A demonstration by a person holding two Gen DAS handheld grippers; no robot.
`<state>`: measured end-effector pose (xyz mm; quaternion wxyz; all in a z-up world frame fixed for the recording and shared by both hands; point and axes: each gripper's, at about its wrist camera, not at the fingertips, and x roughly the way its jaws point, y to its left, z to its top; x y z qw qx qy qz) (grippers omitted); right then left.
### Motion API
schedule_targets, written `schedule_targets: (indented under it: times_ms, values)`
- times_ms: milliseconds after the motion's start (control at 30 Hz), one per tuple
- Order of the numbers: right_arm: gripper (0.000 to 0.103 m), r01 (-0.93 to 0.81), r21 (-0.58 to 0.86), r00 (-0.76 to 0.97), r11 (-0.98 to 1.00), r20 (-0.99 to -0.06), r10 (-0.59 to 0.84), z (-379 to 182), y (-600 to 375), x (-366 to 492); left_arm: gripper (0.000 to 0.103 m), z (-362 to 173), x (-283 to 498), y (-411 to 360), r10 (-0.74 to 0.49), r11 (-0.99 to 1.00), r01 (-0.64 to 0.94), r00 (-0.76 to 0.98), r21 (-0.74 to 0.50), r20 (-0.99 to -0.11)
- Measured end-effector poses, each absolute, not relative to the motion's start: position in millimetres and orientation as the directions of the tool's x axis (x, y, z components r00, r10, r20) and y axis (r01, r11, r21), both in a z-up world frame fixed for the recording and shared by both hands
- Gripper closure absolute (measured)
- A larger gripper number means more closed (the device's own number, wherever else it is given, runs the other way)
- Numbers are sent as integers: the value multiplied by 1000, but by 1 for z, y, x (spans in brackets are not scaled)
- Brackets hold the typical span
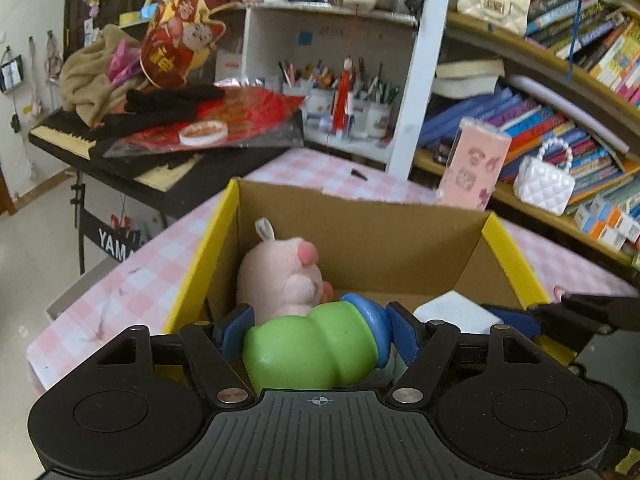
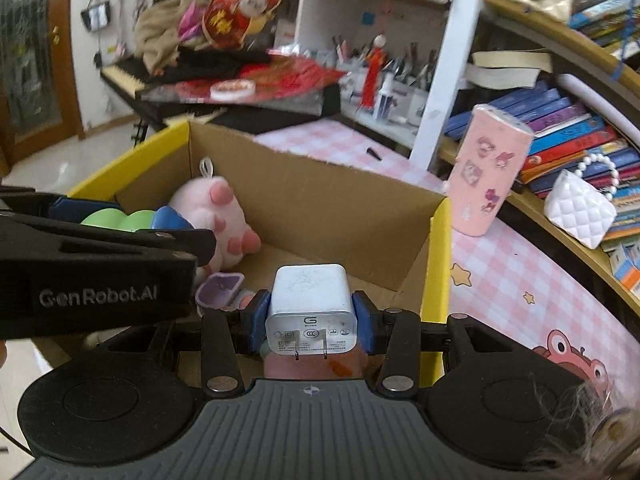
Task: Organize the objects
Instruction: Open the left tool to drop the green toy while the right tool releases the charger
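My left gripper (image 1: pixel 320 330) is shut on a green gourd-shaped toy (image 1: pixel 308 350) with a blue cap, held over the near edge of an open cardboard box (image 1: pixel 360 216) with yellow flaps. My right gripper (image 2: pixel 311 316) is shut on a white plug charger (image 2: pixel 311 312), prongs toward the camera, also over the box (image 2: pixel 320 196). A pink plush pig (image 1: pixel 280 276) lies inside the box at the left; it also shows in the right wrist view (image 2: pixel 218 216). A small purple cup (image 2: pixel 218 290) lies on the box floor. The left gripper and green toy (image 2: pixel 116 218) show at the left of the right view.
The box stands on a table with a pink checked cloth (image 2: pixel 520 280). A pink tin (image 2: pixel 486 172) stands behind the box at the right. Bookshelves with a white quilted bag (image 1: pixel 546 184) are at the right. A cluttered keyboard (image 1: pixel 80 136) stands at the back left.
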<state>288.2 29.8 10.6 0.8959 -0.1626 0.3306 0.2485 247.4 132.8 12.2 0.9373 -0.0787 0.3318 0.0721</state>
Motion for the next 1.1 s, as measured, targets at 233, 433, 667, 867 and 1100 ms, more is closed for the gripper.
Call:
schedule_targets:
  times_ms: [233,433,667,867,1100]
  values:
    - [62,-579,-152,644,801,-688,335,8,33,288,29,11,248,130,92,980,-181,773,-79,-627]
    - [58,-568,-149,656,810,-676,336,11,32,286,25,14,244,131,58,980,-164,783,-115,-619]
    - [52,-530,-151,714,834,-611,343,32,18,275,22,41,215,139,40,967,-163,854,-195,-519]
    - [45,-455,-132,777,881,-543,320,58,-1,246,15,63,177,153,33,949,-171,888,-265,-458]
    - [43,-364,-88,839,927,-463,285,78,-20,191,11,67,130,159,42,940,-180,905,-290,-424]
